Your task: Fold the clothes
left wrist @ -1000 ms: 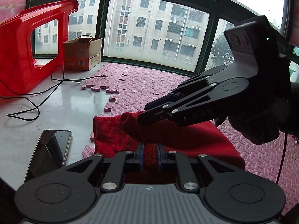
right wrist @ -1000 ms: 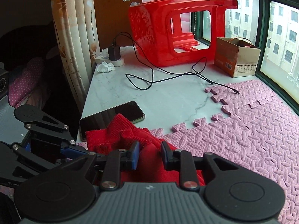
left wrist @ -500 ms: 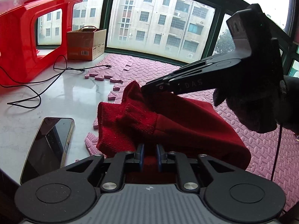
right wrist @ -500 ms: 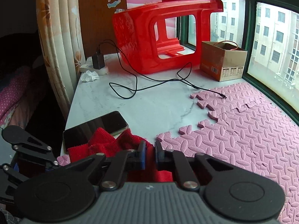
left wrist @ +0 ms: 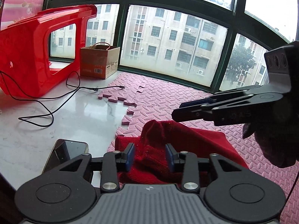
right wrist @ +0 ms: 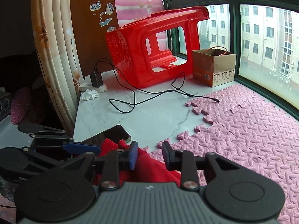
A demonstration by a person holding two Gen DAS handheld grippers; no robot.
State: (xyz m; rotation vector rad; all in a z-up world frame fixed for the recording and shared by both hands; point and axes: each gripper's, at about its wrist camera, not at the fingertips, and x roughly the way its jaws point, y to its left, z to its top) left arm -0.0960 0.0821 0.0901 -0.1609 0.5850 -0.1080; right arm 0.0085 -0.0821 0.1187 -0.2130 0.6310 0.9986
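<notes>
Red knit fabric, the garment to be folded, lies bunched on the pink foam mat at the near edge of the marble surface, with one corner just beside a dark phone. Left tongs stand with their blue pads apart, straddling a raised hump of the knit without clamping it. Right tongs are likewise apart, positioned over the cloth's near edge; seen from the left wrist view, they hover just above the garment's peak, gripping nothing. Both tools are therefore free of the cloth. Judging from the lie of the fabric, it is doubled over on itself in a loose heap with a smoother flap toward the right, which fits either a fold just laid and let go or a garment being sized up for a fresh grasp; the frames do not settle which. Whatever comes next calls for locating a clear edge or corner, since the hump between the left pads is thick and layered and a pinch there may catch several plies. A red plastic stool, a cardboard box and a black cable lie well apart from the work area.
</notes>
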